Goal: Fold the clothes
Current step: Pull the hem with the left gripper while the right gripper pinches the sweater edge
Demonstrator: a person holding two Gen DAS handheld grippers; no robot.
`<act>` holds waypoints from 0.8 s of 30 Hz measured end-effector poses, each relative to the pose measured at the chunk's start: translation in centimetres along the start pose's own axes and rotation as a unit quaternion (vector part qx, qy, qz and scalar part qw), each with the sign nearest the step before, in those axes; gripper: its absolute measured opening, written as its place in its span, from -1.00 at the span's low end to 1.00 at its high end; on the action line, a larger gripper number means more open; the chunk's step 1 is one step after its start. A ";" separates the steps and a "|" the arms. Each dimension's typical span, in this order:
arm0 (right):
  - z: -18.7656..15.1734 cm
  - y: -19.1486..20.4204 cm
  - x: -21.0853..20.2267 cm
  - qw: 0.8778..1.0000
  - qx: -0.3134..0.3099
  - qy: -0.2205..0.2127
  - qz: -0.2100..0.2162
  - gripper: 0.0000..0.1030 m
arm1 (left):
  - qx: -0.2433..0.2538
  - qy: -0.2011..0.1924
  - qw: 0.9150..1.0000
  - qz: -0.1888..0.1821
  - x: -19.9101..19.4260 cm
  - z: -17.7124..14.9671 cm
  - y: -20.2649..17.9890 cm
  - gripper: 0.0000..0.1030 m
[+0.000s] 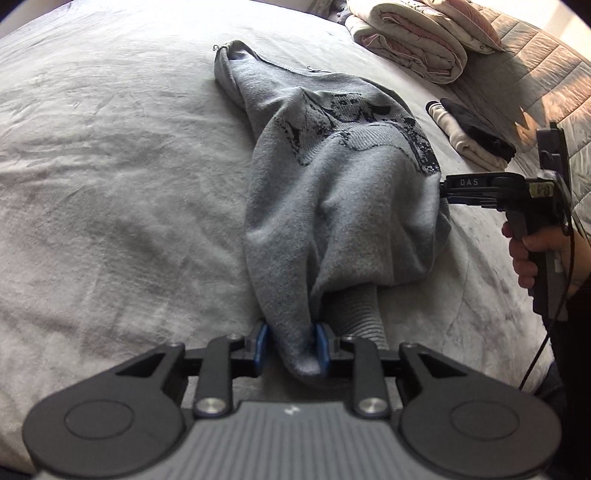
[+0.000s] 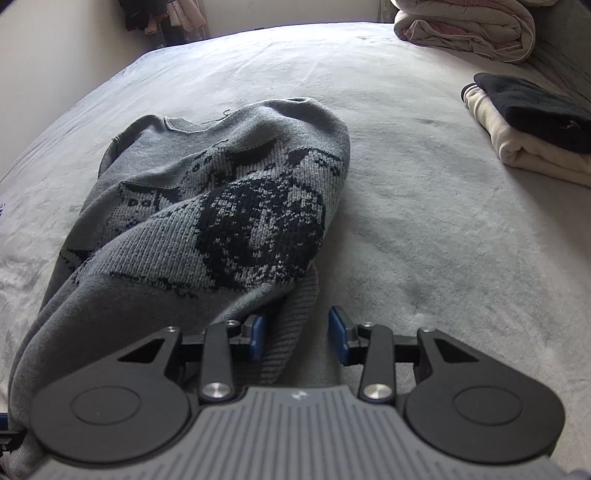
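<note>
A grey knit sweater (image 1: 332, 177) with a dark pattern lies bunched on the bed; it also shows in the right wrist view (image 2: 207, 206). My left gripper (image 1: 291, 347) is shut on a fold of the sweater near its ribbed hem. My right gripper (image 2: 301, 338) is open, its blue pads (image 2: 338, 334) apart, with the ribbed edge of the sweater lying between them beside the left pad. In the left wrist view the right gripper (image 1: 448, 188) sits at the sweater's right side, its tips hidden by cloth.
The grey bedsheet (image 1: 110, 166) stretches left and far. A folded cream and black stack (image 2: 532, 129) lies at the right. A rolled quilt (image 2: 469, 26) sits at the far right corner. A wall (image 2: 55, 66) borders the bed's far left.
</note>
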State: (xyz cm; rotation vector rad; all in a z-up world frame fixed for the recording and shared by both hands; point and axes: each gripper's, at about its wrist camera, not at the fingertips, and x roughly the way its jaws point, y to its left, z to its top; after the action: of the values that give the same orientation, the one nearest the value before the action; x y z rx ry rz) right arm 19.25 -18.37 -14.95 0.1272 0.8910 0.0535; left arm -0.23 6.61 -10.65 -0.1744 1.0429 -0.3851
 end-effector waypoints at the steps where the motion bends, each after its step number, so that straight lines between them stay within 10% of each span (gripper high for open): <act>1: 0.1 0.1 0.2 1.000 -0.003 -0.001 -0.002 -0.26 | -0.002 0.000 1.000 -0.002 0.0 0.0 0.0 -0.48; 5: 0.7 0.7 0.8 1.000 -0.013 -0.002 0.005 -0.85 | -0.008 -0.003 1.000 -0.007 0.2 0.1 0.2 -0.49; 9: 0.6 1.4 -0.5 1.000 -0.023 -0.014 -0.003 -0.89 | -0.015 -0.004 1.000 -0.010 0.4 0.2 0.3 -0.81; 24: -1.0 0.9 -14.2 0.992 -0.036 -0.116 -0.017 -0.91 | -0.028 -0.077 0.996 -0.025 -4.7 2.7 1.0 -0.86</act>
State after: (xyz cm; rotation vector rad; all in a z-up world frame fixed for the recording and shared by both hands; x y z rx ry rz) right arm 9.57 -18.80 -4.52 0.0496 0.6574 0.0371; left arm 0.23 9.29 -5.87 -0.2768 0.8991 -0.3811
